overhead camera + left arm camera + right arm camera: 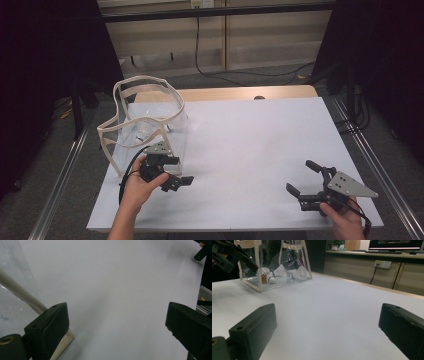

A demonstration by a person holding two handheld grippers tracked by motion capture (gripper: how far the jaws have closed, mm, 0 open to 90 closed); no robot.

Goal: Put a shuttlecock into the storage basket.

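Observation:
A clear plastic bag (145, 120) with beige trim stands upright on the left side of the white table (250, 140). In the right gripper view the bag (257, 282) holds white shuttlecocks (277, 272) lying on its bottom. My left gripper (181, 170) is open just in front of the bag's near right corner, with nothing between its jaws. In the left gripper view its jaws (117, 322) stand wide over bare table, and the bag's beige edge (20, 292) runs beside the left jaw. My right gripper (300, 176) is open at the table's front right, empty (327, 325).
Metal rails (65, 170) run along both sides of the table. Behind it are wooden cabinets (270, 35) and a black cable (200, 55) on the floor. The right gripper view shows a wall socket (383, 264) and a monitor (395, 244) on a counter.

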